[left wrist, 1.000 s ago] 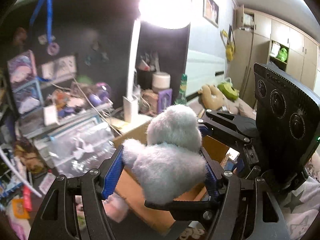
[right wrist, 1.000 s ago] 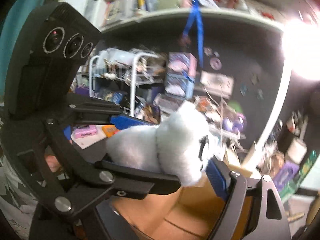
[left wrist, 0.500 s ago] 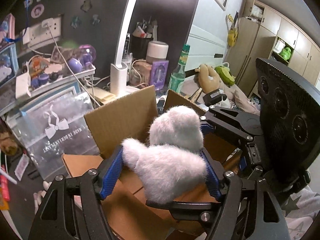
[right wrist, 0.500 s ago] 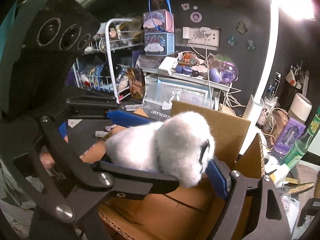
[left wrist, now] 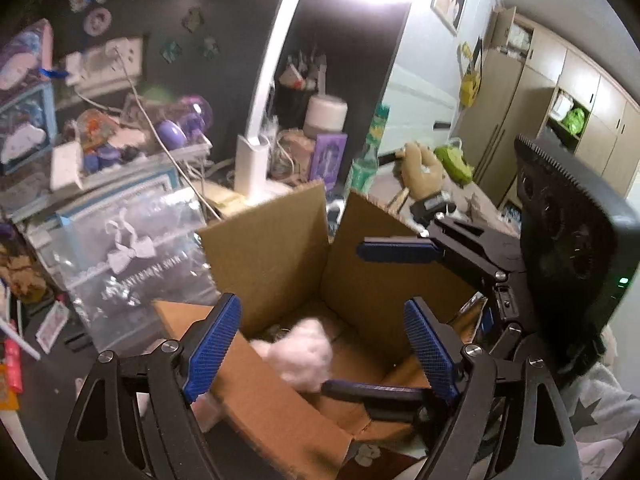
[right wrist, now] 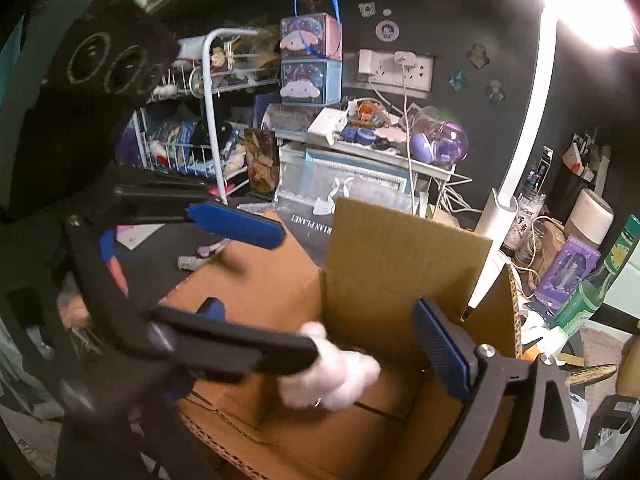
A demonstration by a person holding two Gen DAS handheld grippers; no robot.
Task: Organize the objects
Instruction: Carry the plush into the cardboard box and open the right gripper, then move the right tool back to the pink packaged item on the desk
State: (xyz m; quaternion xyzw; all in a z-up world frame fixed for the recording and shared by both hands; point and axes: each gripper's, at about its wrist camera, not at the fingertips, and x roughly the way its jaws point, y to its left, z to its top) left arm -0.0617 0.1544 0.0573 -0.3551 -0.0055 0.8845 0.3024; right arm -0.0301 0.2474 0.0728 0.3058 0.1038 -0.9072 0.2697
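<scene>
Cardboard box (left wrist: pixel 360 280) is taking up most of both views, sitting open on a cluttered desk with its flaps standing up, and both grippers are hanging right over the opening. Behind it a white desk lamp (left wrist: pixel 256 160) is glaring down, with a green bottle (left wrist: pixel 366 160) and a purple carton (left wrist: pixel 329 156) standing just beyond the far flaps.

Left gripper (left wrist: pixel 320 344) is pointing down into the box with its blue pads spread wide. Its jaws have just been opening, and nothing is being squeezed between them now. Right gripper (left wrist: pixel 396 276) is coming in from the side, crossing in front of the left one, and it's the same story: jaws have just been opening, they're standing wide apart, and they're holding nothing.

White plush toy (left wrist: pixel 300 352) is lying down on the floor of the box, looking blurry in both views. From the right wrist view the plush toy (right wrist: pixel 332 372) is sitting just below the tip of one left gripper (right wrist: pixel 256 292) finger, but can't really tell if that finger is touching it. No pad is pressing on it.
</scene>
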